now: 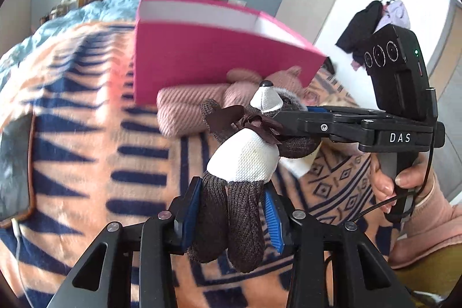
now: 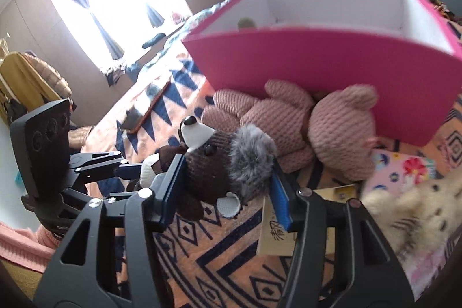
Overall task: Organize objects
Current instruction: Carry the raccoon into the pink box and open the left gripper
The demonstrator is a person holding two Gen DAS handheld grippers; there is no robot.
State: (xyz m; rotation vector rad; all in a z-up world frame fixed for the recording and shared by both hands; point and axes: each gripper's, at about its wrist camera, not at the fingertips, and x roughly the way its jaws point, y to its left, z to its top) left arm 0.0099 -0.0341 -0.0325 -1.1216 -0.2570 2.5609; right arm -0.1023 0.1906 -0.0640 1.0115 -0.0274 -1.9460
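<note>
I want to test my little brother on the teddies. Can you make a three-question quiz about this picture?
1. True or false: the brown toy bear is lying flat on the blanket.
2. Which part of it does the left gripper squeeze: A) head, B) legs, C) bow?
3. Fill in: the pink knitted bear lies right in front of the pink ____.

Key:
1. False; both grippers hold it up, with the right gripper on its head.
2. B.
3. Box.
</note>
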